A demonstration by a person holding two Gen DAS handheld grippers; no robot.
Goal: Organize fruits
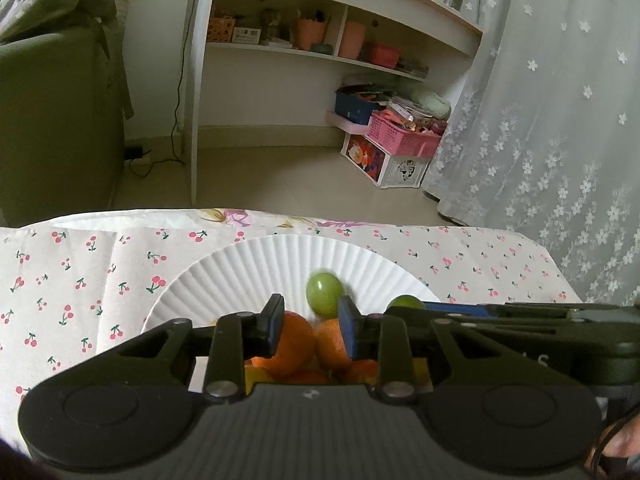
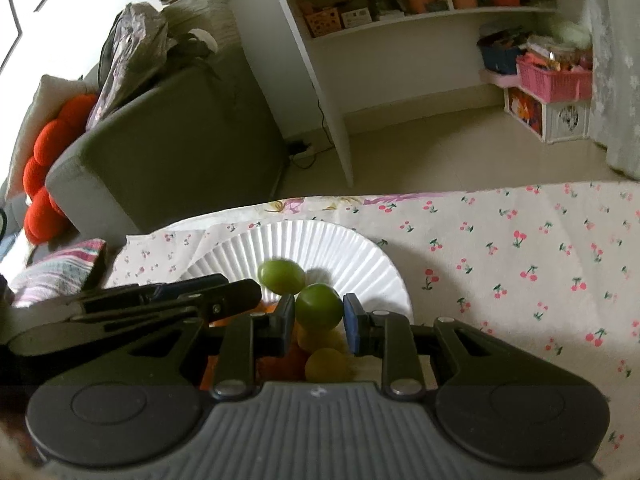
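Note:
A white paper plate (image 1: 240,272) (image 2: 360,256) lies on the cherry-print tablecloth and holds a heap of fruit. Oranges (image 1: 294,344) fill its near side, with yellowish fruits (image 2: 326,364) beside them. My left gripper (image 1: 311,314) (image 2: 256,292) hovers over the oranges, its blue pads apart and pressing on nothing. A blurred green fruit (image 1: 325,294) (image 2: 280,276) sits just past its tips. My right gripper (image 2: 319,314) (image 1: 404,310) reaches in from the right, shut on a second green fruit (image 2: 320,306) (image 1: 406,303) above the heap.
The tablecloth (image 1: 80,280) (image 2: 520,260) runs to the table's far edge, just behind the plate. Past it lie a tiled floor, a green sofa (image 2: 168,148), a white shelf unit (image 1: 280,52), pink baskets (image 1: 400,136) and a lace curtain (image 1: 560,120).

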